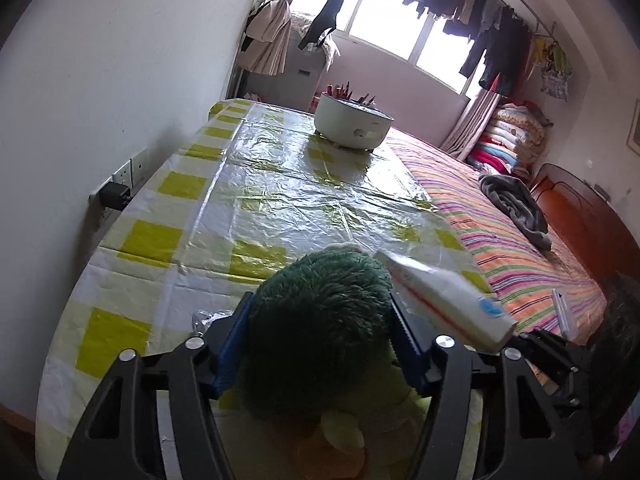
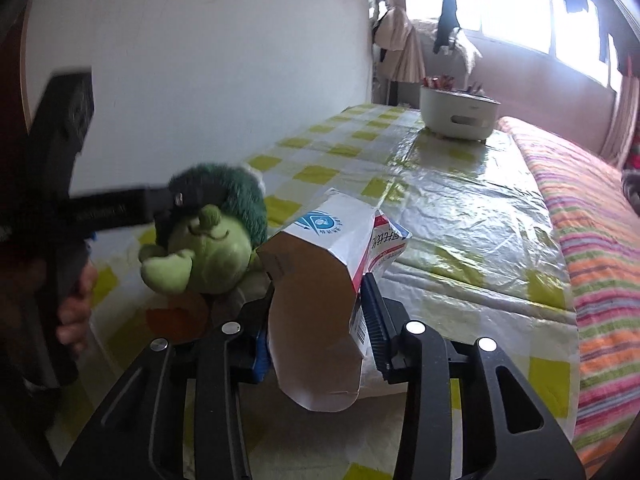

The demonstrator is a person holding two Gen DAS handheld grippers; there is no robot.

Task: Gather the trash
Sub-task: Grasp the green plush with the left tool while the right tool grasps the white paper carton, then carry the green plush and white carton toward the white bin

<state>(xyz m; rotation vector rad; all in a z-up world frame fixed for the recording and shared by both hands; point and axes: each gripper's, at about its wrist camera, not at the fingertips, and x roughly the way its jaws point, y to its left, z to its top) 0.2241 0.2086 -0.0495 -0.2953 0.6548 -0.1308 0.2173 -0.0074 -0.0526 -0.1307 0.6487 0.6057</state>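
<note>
Gripping one plush toy, the left gripper tilts down; right gripper clamps one carton.

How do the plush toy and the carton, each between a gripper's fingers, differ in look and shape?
The plush toy is green, rounded and furry; the carton is white with red and blue print, flat-sided and smooth. The toy sits in the left gripper, the carton in the right gripper. Both are over the checked table.
</note>
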